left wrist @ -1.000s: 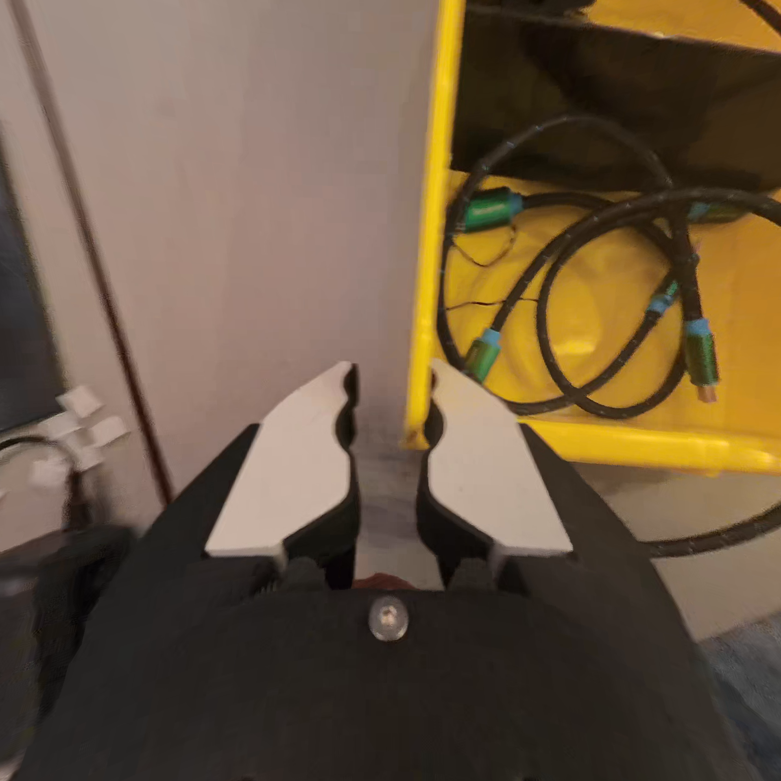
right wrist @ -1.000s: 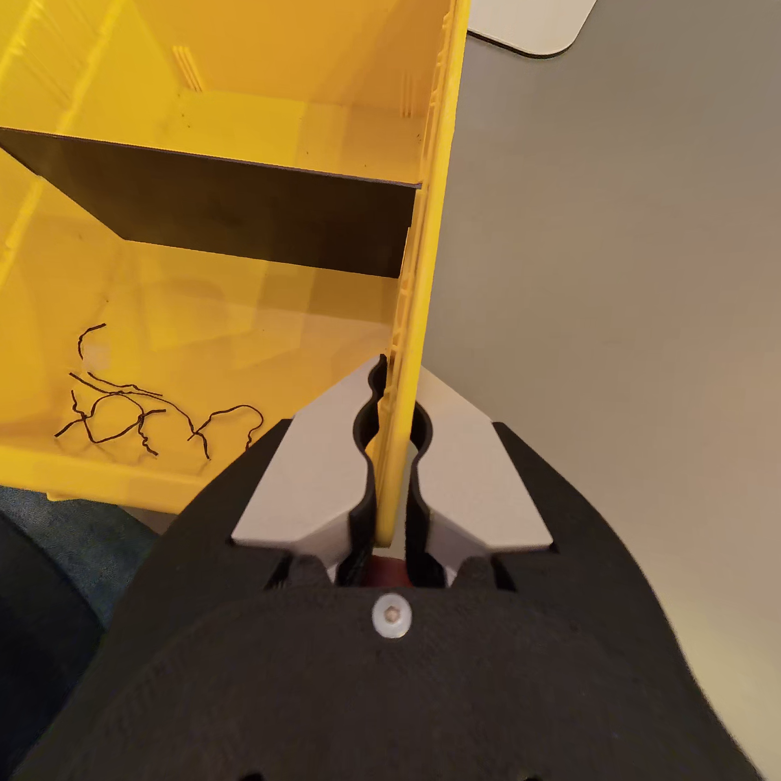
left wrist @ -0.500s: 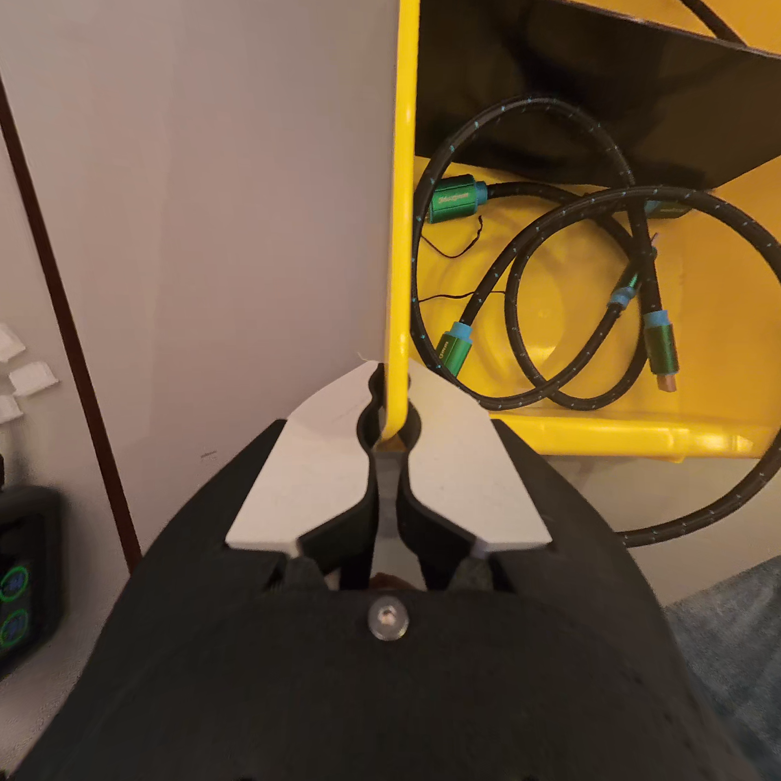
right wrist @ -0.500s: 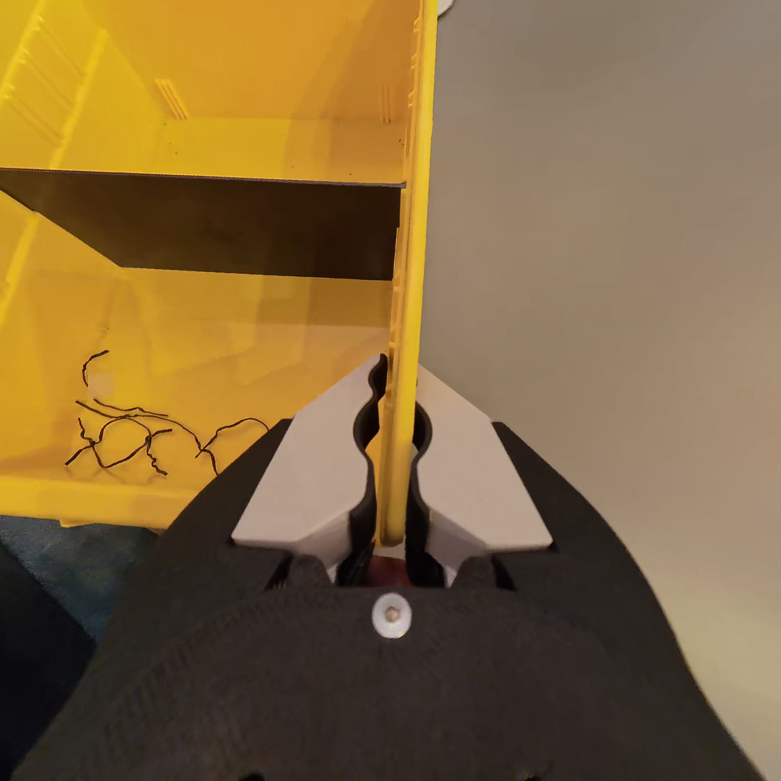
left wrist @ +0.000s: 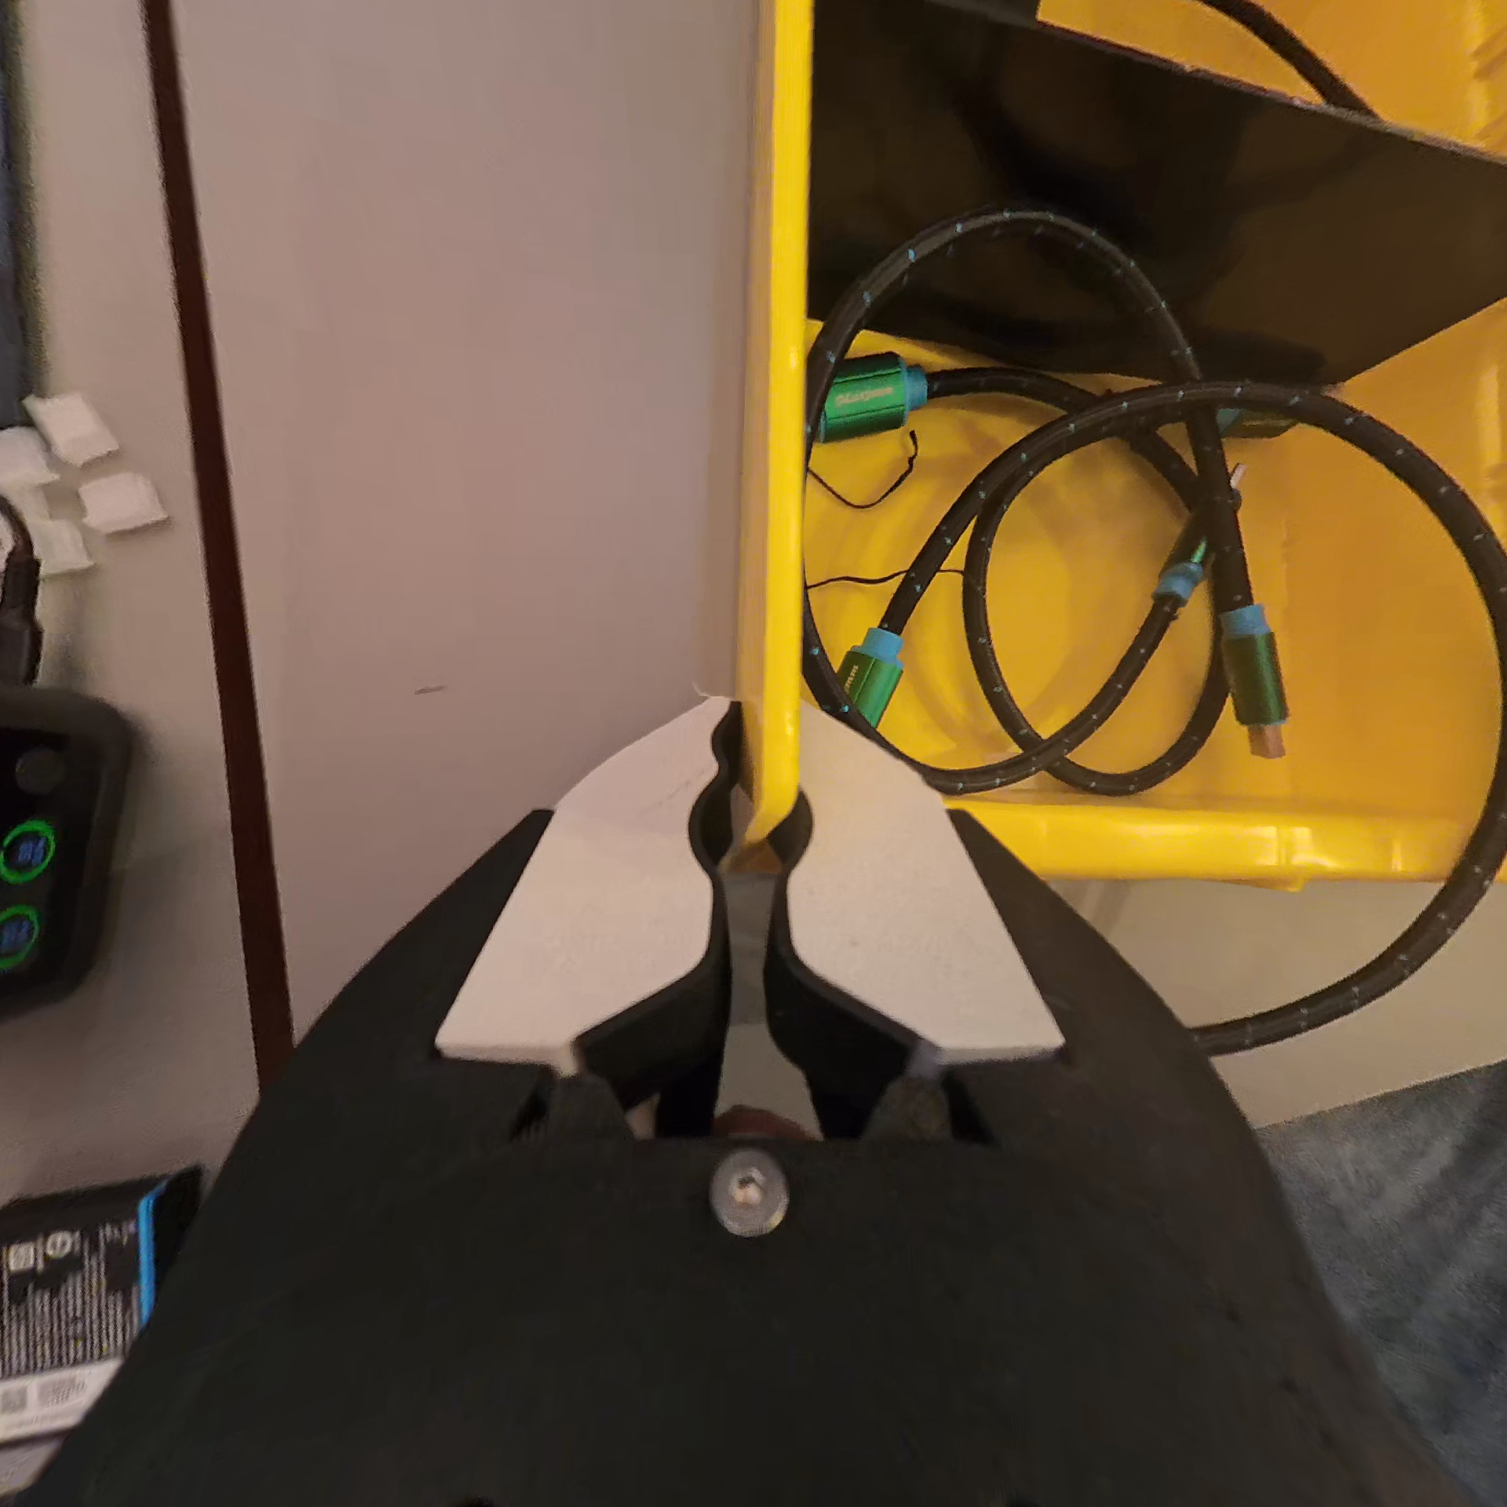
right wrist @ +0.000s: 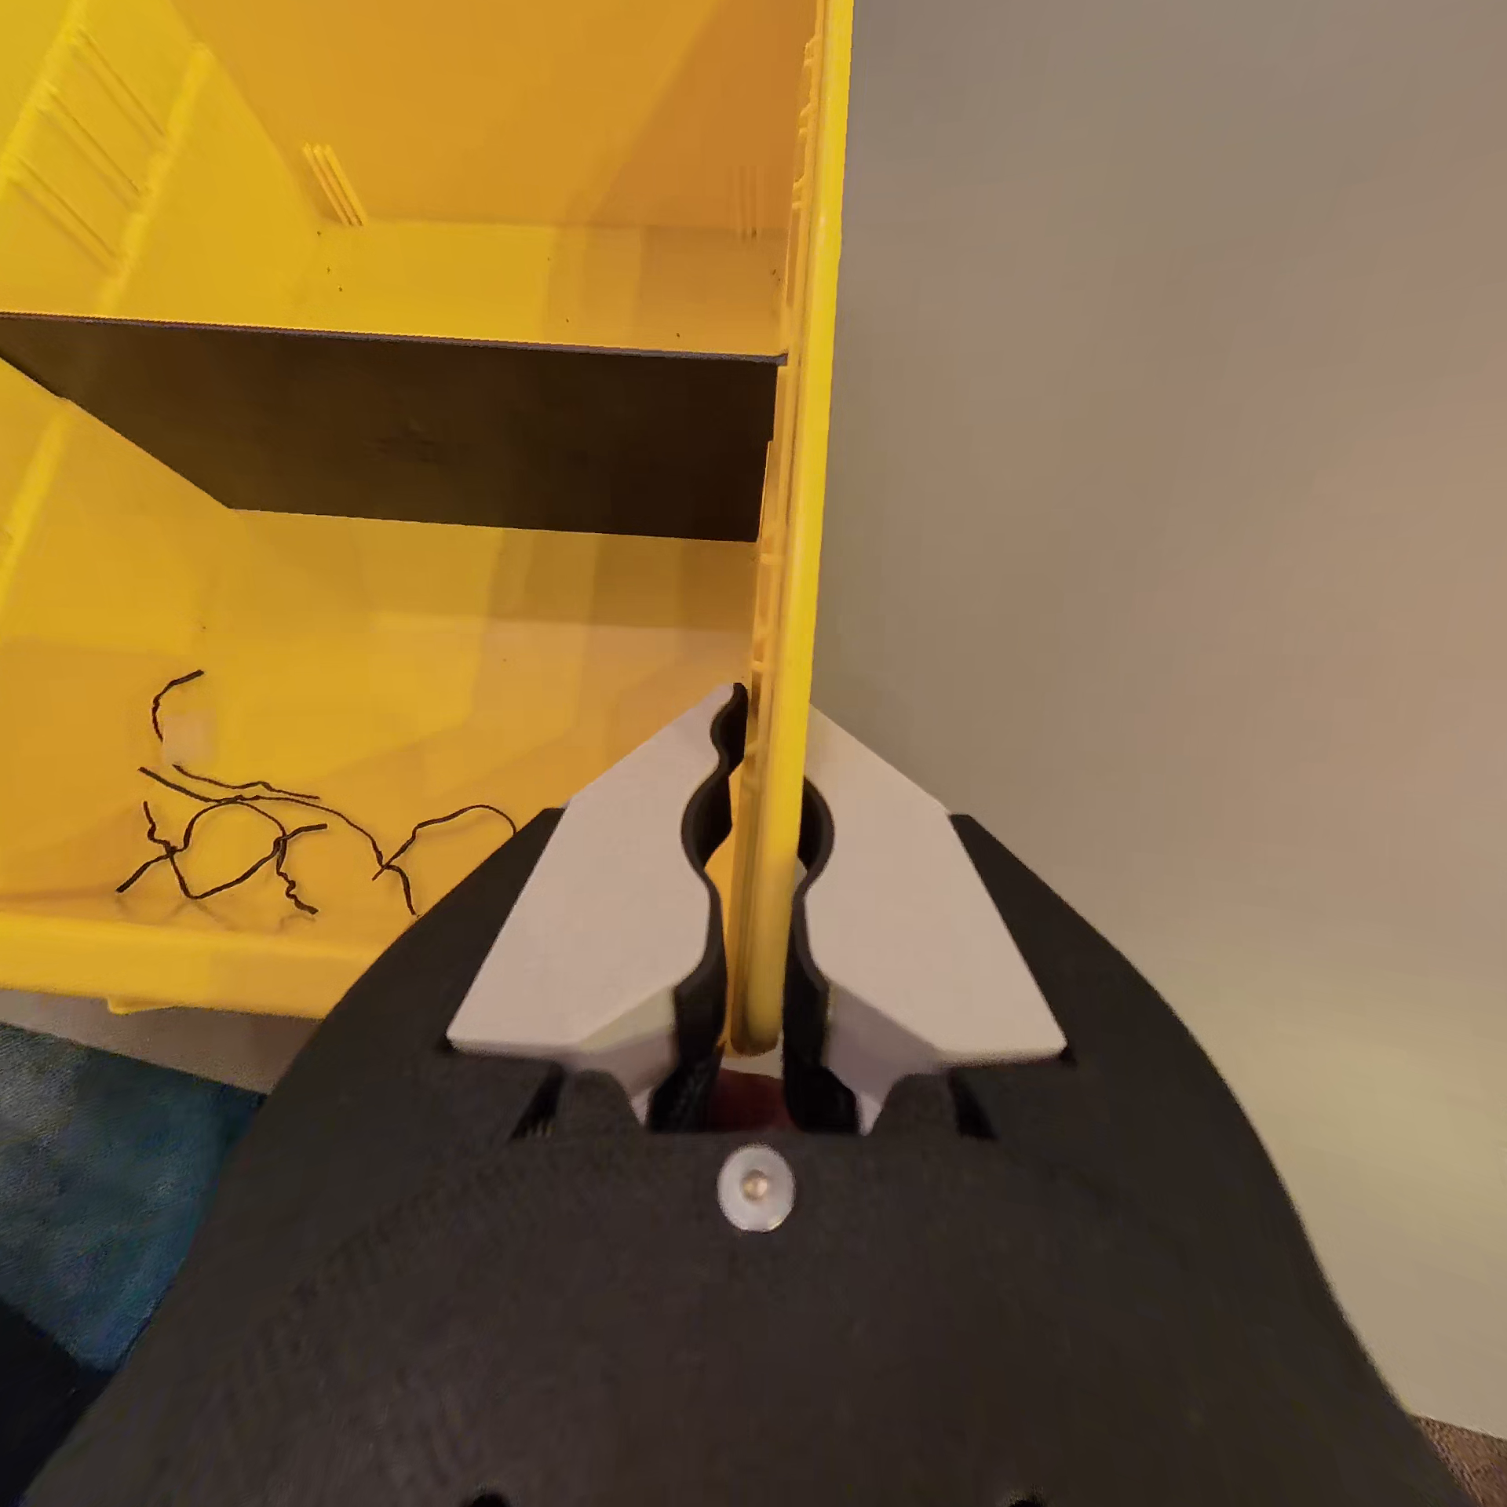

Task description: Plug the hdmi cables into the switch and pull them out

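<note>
The left tool (left wrist: 762, 783) is closed on the near corner of the left side wall of a yellow bin (left wrist: 771, 408); the wall edge sits between the two white fingers (left wrist: 620, 881), seated only at the tips. The right tool (right wrist: 766, 815) is clamped on the bin's right side wall (right wrist: 795, 571), which runs deep between its fingers (right wrist: 603, 897), nearly to the fingers' base.

The hdmi cables (left wrist: 1019, 522) lie coiled on the bin floor, just right of the left tool and not touched by it. They are black braided cables with green metal plugs and blue collars. One plug (left wrist: 868, 399) lies against the left wall, a second plug (left wrist: 868, 677) rests nearest the tool's right finger, and a third plug (left wrist: 1256, 677) lies farther right with its connector pointing toward the front lip. One cable loop (left wrist: 1386, 962) hangs over the front lip onto the light table (left wrist: 489, 326). A black divider panel (left wrist: 1060, 204) crosses the bin behind the cables.

Only the left wrist view shows the cables. It also shows a black device with green ring lights (left wrist: 41, 856) at the left edge, small white pieces (left wrist: 81, 473) above it, and a dark box with a blue stripe (left wrist: 73, 1288) at the lower left.

The right wrist view shows the right end of the bin's front compartment, which holds only loose black threads (right wrist: 261, 824), with the same divider (right wrist: 448, 440) behind and bare table (right wrist: 1142, 571) to the right. The switch cannot be identified with certainty in either view.
</note>
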The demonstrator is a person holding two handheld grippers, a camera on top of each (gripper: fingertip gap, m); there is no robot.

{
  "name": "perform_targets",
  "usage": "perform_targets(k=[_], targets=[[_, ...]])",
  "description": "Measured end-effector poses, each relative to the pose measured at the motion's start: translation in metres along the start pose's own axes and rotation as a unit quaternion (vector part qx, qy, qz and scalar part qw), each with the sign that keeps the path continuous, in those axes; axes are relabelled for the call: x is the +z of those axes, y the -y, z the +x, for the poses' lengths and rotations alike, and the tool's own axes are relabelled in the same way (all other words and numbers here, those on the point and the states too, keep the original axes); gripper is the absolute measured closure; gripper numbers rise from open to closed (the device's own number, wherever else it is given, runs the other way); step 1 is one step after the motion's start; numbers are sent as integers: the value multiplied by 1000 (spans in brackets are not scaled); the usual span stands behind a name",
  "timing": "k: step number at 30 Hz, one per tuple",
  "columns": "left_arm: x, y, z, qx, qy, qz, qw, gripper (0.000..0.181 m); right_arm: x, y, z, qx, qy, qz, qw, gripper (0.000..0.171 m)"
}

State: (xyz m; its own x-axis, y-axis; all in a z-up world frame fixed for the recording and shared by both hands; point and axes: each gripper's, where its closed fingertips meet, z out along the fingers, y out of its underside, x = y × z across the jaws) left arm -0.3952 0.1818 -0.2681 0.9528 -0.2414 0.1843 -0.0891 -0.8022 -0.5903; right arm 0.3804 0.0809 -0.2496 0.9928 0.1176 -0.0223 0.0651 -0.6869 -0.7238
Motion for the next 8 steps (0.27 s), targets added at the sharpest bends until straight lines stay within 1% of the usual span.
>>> perform_targets(k=[8], targets=[[-23, -25, -24, -57, 24, 20, 998, 179, 3, 5, 46, 25, -29, 1, 999, 170]])
